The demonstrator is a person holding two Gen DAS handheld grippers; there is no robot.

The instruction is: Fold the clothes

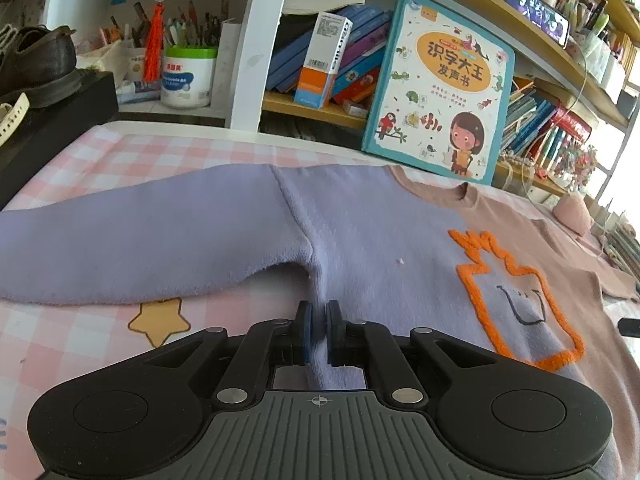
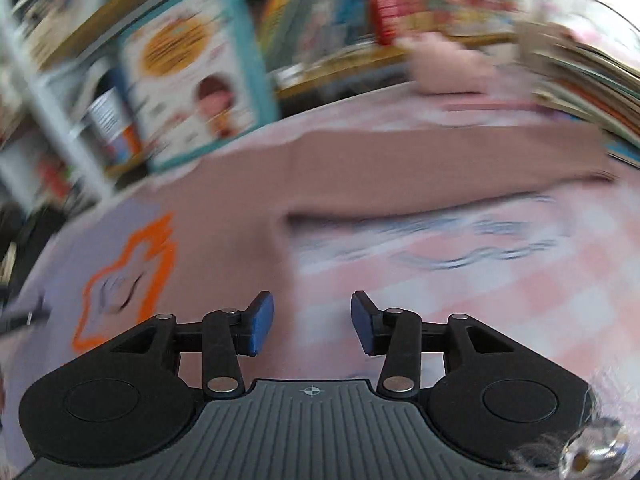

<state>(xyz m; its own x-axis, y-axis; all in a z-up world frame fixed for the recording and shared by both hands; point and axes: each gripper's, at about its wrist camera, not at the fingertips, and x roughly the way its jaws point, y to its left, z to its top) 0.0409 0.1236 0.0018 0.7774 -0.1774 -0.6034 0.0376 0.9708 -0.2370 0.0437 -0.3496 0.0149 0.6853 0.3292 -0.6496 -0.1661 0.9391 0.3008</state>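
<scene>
We've got the left tongs (image 1: 319, 330) clamped on the sweater (image 1: 360, 232) side seam, right tongs (image 2: 312, 322) apart, empty. Next we probably grab the pink side.

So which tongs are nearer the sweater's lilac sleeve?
Left. The left tongs pinch the sweater just below the lilac sleeve; the right tongs hover open over the pink side.

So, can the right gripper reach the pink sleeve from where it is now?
Probably yes. The right gripper is open, and only bare checked cloth lies between it and the pink sleeve.
</scene>
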